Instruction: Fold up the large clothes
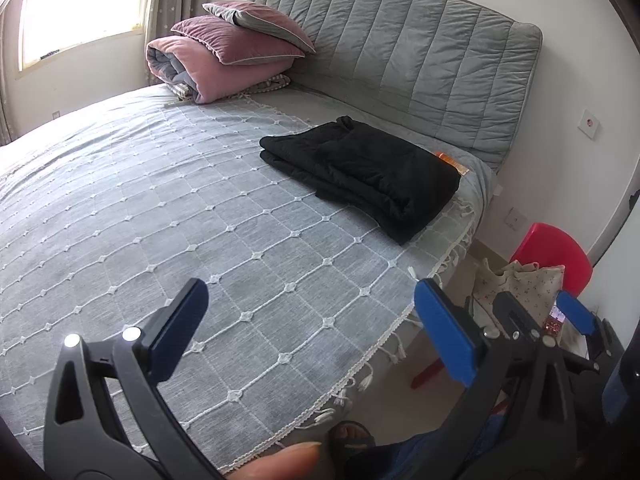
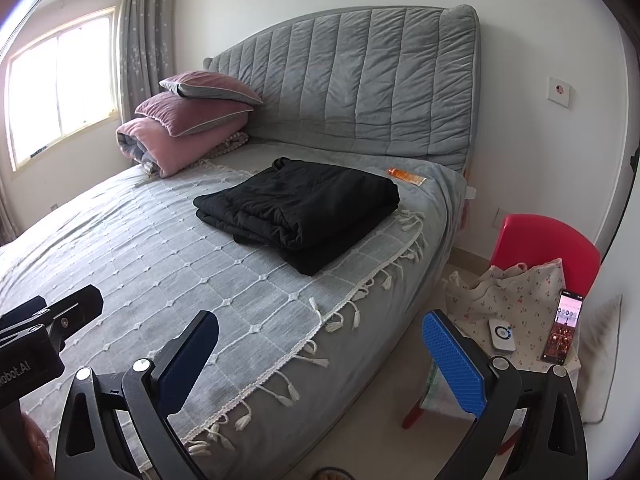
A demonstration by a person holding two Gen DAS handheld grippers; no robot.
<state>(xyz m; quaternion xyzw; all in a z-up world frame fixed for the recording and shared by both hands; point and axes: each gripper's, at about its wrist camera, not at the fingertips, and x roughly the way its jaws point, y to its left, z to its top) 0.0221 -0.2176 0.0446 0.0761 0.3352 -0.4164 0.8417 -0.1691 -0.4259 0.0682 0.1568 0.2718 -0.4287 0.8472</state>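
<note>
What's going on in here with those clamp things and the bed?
A person is holding a two-finger gripper in each hand, to fold large clothes. Right now both the left gripper and the right gripper are open, holding nothing, near the edge of the bed. A black garment already lies folded in a neat stack near the headboard. A flowery cloth sits on a red chair beside the bed.
</note>
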